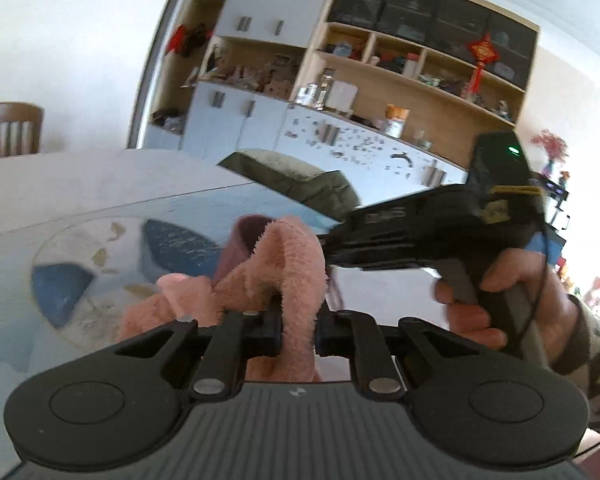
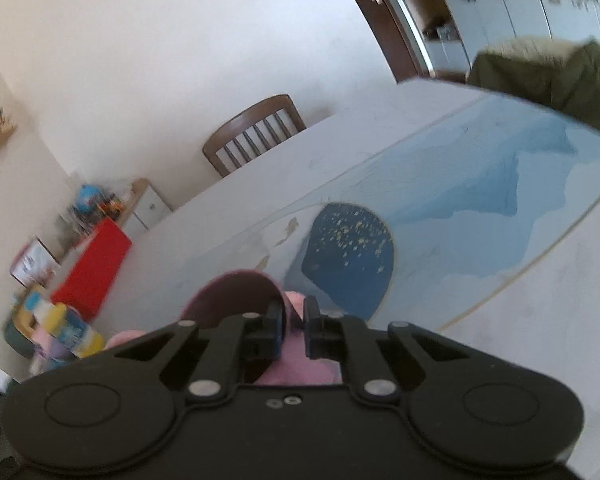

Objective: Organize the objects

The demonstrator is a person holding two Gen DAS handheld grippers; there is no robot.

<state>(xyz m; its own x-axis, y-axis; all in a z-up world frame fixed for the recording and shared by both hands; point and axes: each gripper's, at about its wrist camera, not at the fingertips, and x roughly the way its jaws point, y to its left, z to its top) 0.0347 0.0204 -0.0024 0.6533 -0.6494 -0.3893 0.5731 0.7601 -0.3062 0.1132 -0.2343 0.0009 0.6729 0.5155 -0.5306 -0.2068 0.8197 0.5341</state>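
A fluffy pink sock (image 1: pixel 284 264) with a darker mauve cuff (image 1: pixel 242 240) is held above the table. My left gripper (image 1: pixel 298 328) is shut on a fold of the sock. My right gripper (image 2: pixel 292 330) is shut on the same pink sock (image 2: pixel 296 372) near its mauve cuff (image 2: pixel 236 300). In the left wrist view the right gripper's black body (image 1: pixel 440 224) comes in from the right, with the hand (image 1: pixel 500 296) on its handle. The rest of the sock hangs below, partly hidden by the gripper bodies.
The table (image 2: pixel 520 340) is white with a blue patterned mat (image 2: pixel 460 200). A wooden chair (image 2: pixel 256 132) stands at its far side. An olive jacket (image 2: pixel 548 76) hangs over another chair. Shelves and white cabinets (image 1: pixel 340 92) line the wall. Colourful boxes (image 2: pixel 60 280) sit on the floor at left.
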